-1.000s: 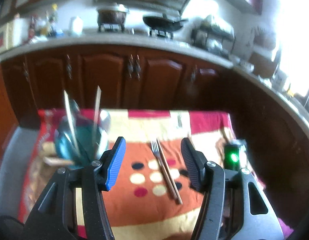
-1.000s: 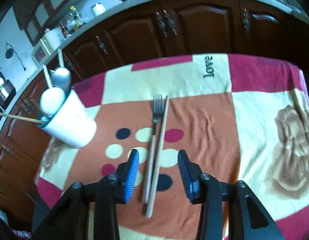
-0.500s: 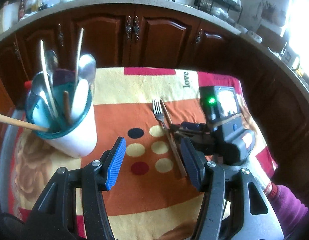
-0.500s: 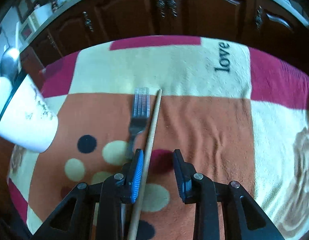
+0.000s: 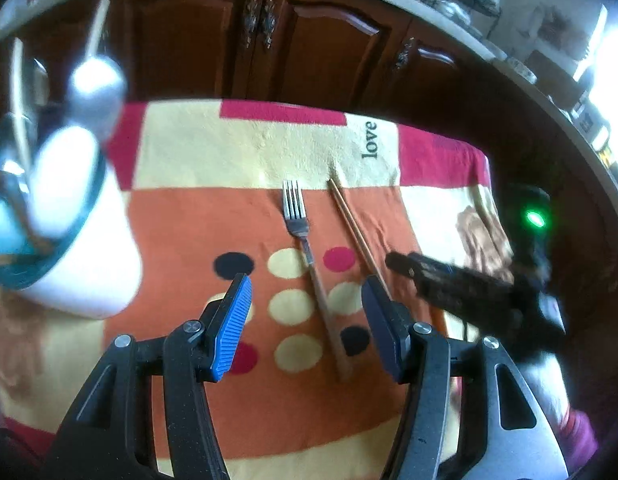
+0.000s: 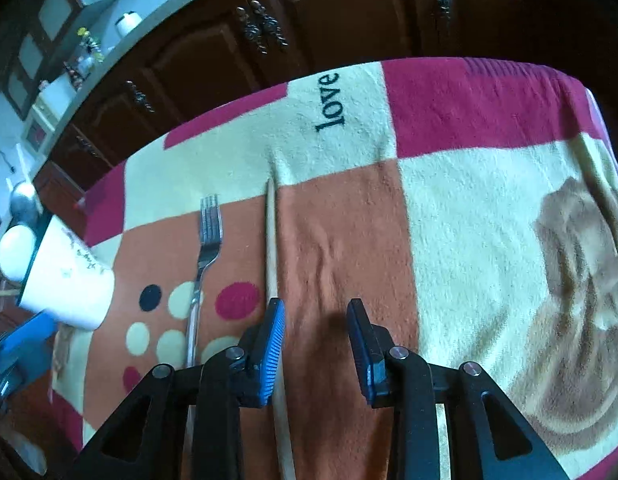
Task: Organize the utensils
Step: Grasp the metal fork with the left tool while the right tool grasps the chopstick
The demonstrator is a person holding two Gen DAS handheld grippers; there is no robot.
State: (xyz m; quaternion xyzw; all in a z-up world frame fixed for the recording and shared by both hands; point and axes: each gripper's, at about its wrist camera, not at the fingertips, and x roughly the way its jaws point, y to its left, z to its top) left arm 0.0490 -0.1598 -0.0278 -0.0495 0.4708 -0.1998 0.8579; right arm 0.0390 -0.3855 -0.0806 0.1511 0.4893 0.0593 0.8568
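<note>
Left gripper (image 5: 305, 312): jaws wide apart, empty, hovering above the metal fork with the wooden handle (image 5: 309, 258), not touching it. Right gripper (image 6: 315, 344): jaws part-open, nothing between the pads; the thin wooden chopstick (image 6: 272, 248) runs just beside its blue left pad, outside the gap. Fork and chopstick lie side by side, apart, on the orange, cream and magenta blanket (image 6: 449, 208) covering the bench. White cup with teal rim (image 5: 73, 240), full of spoons and sticks, stands left of the fork.
</note>
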